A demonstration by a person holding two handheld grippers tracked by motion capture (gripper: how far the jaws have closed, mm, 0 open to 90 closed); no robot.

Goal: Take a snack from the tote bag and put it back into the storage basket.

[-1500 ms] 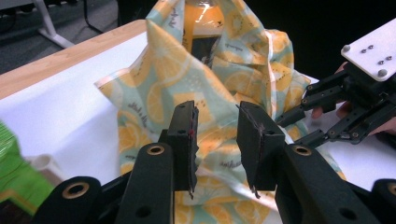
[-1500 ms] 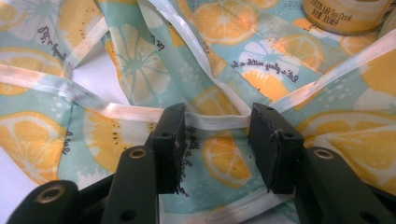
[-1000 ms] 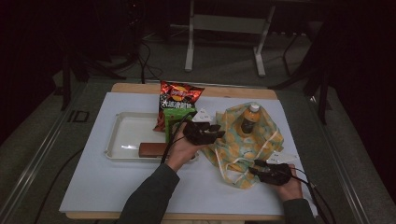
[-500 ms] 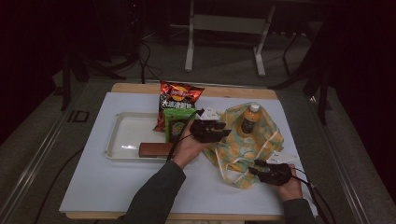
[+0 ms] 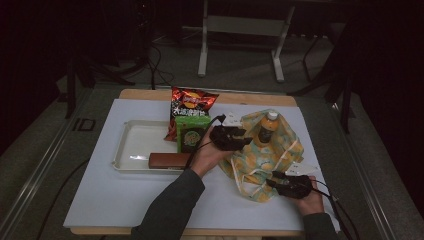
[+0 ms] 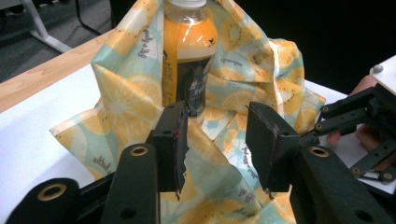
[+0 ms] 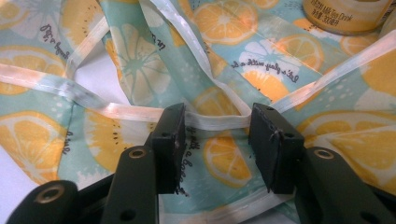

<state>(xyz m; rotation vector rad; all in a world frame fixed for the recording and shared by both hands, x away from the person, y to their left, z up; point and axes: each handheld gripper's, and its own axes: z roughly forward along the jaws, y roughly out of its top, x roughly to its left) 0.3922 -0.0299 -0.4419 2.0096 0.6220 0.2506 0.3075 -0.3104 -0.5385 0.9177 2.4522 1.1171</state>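
Note:
A cloth bag printed with orange slices lies on the white table top, and an orange drink bottle stands upright in it. My left gripper is at the bag's left side, level with the bottle. In the left gripper view, its jaws stand open over a fold of the bag, the bottle just beyond. My right gripper rests at the bag's near edge. Its jaws are open on either side of a white drawstring, not closed on it.
A white tray sits at the left with a brown bar on its near rim. A green box and a red snack bag stand behind my left hand. The table's front edge is close to my right hand.
My left gripper has moved right, from beside the green box to the bag and bottle. The right gripper has stayed at the bag's near edge.

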